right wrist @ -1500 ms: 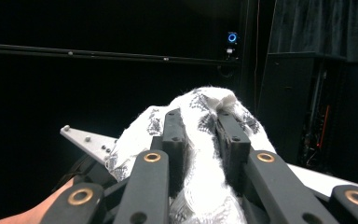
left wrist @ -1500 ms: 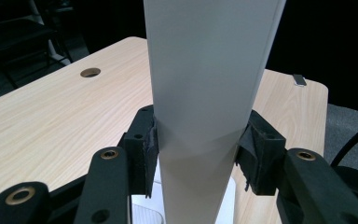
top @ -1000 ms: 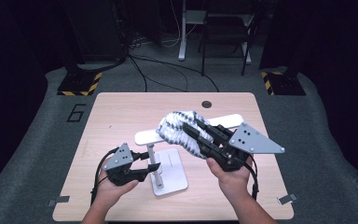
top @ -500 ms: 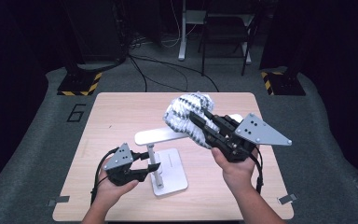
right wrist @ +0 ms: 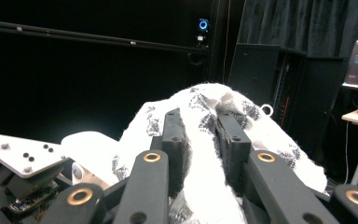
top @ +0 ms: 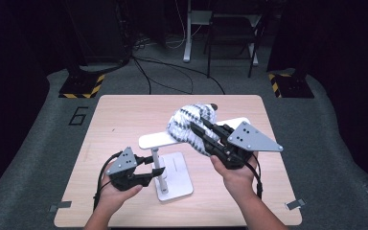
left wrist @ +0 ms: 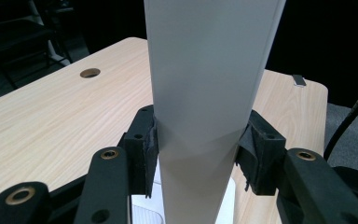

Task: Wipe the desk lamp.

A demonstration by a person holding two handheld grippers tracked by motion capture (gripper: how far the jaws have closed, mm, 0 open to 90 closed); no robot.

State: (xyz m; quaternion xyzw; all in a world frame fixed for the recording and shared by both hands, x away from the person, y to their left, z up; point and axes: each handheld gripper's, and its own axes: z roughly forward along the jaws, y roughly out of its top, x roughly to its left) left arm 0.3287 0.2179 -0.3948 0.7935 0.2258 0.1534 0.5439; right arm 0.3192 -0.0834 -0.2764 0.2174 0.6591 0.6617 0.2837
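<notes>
High view: the right gripper is seen clamped on a fold of the black-and-white knitted hat, its jaws drawn in tight on the fabric, and the right gripper view confirms it, with white knit bunched between the two black fingers and spilling over them. Compared with the pictures from a second and half a second before, the hat has been carried a little: half a second ago it was lifted up and back from the stand, and now it has been brought down and toward the person again, so that it sits over the near end of the white crossbar just ahead of the jaws. Beneath the crossbar, down and to the left of that gripper, the left gripper is held where it was, closed about halfway around the white upright post of the stand; in the left gripper view both pads are pressed flat against the post's sides. Below the post, the flat white base rests on the wooden table. From this it may be judged that the stand is being steadied while the hat is fitted onto the bar, and that the draping is under way but not finished, since the fabric has not been released.
</notes>
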